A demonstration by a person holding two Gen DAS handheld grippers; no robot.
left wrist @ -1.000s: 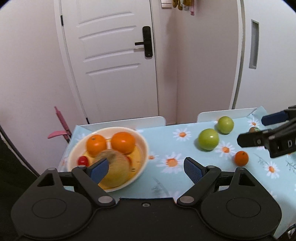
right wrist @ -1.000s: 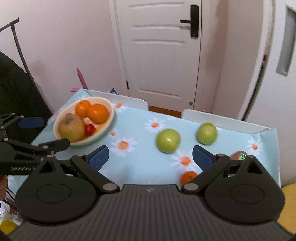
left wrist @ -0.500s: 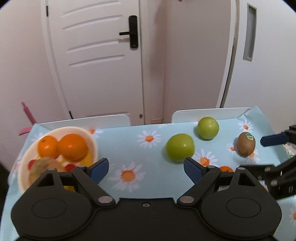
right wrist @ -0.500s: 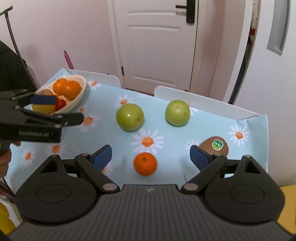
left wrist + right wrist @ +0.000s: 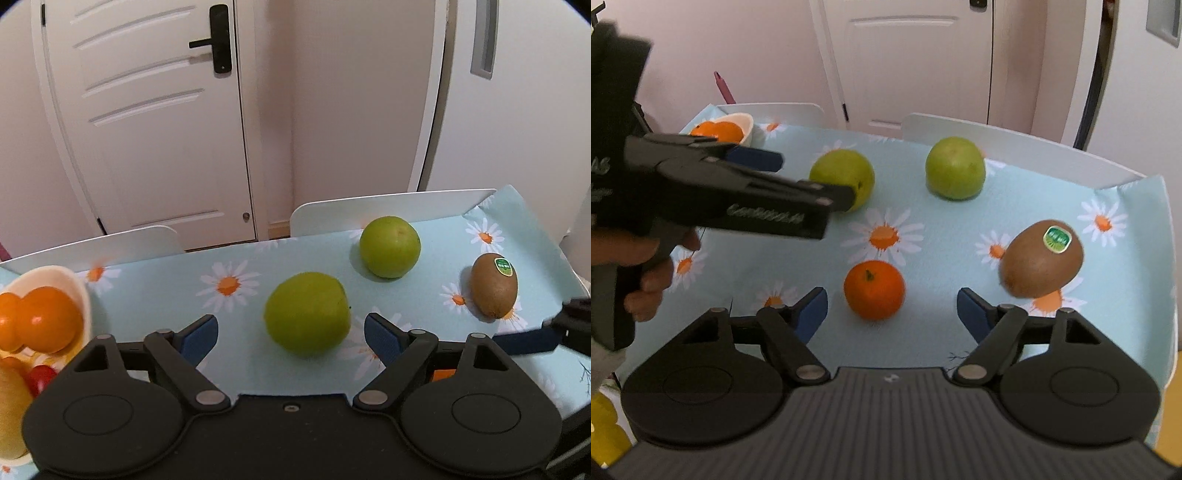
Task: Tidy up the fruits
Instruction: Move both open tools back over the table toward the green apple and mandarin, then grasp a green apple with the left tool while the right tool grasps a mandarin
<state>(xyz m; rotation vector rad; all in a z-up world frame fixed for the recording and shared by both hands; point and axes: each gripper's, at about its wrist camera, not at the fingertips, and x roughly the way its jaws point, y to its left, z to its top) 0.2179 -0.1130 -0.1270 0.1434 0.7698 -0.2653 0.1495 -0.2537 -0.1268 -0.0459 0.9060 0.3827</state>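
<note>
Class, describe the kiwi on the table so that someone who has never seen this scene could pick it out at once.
Start at the table with the daisy-print cloth and go to its right end, away from the fruit bowl. The kiwi lies there, beside a small orange. It is the only brown, egg-shaped fruit, and it alone carries a green sticker.

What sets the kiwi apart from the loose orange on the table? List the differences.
The kiwi is brown and egg-shaped; the orange is bright orange and round. The kiwi carries a green sticker; the orange has none, only a small stem mark on top. The orange lies between the right claw's open fingers; the kiwi lies off to their right. Both rest loose on the daisy tablecloth, outside the bowl.
</note>
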